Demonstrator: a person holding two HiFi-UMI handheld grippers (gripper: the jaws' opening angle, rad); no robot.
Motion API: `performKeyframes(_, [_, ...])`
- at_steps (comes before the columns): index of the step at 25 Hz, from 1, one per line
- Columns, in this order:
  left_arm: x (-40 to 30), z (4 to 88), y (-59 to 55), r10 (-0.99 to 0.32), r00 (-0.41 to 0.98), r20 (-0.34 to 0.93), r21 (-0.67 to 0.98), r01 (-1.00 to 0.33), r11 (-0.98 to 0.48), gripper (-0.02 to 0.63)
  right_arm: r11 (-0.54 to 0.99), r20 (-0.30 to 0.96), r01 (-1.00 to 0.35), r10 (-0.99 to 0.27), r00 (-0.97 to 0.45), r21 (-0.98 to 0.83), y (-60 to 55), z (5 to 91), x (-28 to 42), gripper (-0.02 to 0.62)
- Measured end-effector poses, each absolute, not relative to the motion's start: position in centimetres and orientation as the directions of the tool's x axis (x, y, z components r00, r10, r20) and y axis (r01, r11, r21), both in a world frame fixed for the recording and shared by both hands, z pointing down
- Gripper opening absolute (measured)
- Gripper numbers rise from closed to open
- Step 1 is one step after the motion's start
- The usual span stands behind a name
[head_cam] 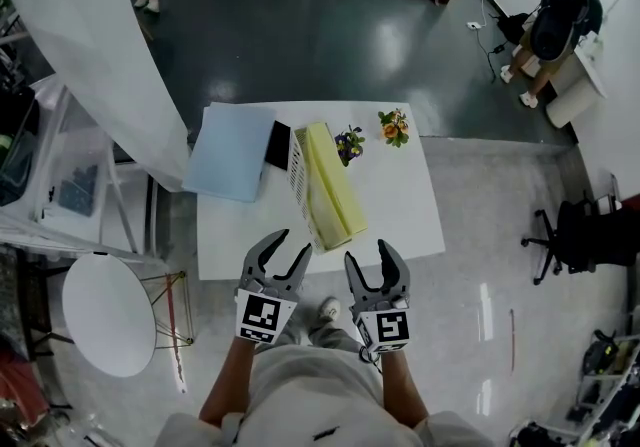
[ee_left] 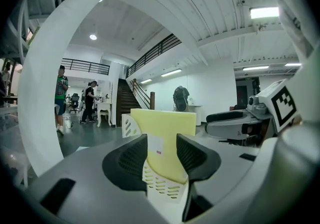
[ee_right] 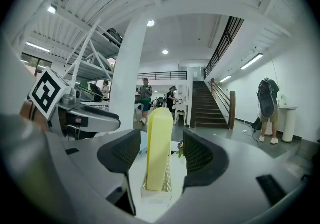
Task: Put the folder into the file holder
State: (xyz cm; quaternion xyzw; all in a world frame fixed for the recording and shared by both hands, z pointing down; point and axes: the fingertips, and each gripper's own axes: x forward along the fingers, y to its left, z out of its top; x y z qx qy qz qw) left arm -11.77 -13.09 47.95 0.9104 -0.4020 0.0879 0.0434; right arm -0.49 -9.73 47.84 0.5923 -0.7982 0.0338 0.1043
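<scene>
Folder [head_cam: 332, 185], yellow, sits in the white file holder [head_cam: 298, 170]; I hold left gripper [head_cam: 292, 243] and right gripper [head_cam: 367, 252] short of it, jaws apart, empty.

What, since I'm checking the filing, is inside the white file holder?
A yellow folder stands in the file holder; the folder and walls cover anything else inside.

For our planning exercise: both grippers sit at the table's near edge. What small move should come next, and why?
Probably reach the left gripper, open and empty, toward the blue folder lying flat at the table's left. The yellow folder already stands in the file holder, so the blue one seems left to file.
</scene>
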Motion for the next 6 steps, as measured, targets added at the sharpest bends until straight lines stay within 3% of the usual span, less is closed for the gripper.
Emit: performKeyframes(6, [-11.73, 48.0, -12.76, -0.718, 0.669, 0.193, 0.005, -0.732, -0.681, 0.193, 0.289, 0.215, -0.955, -0.939, -0.27, 0.063, -9.58, 47.98, -0.82, 0.253])
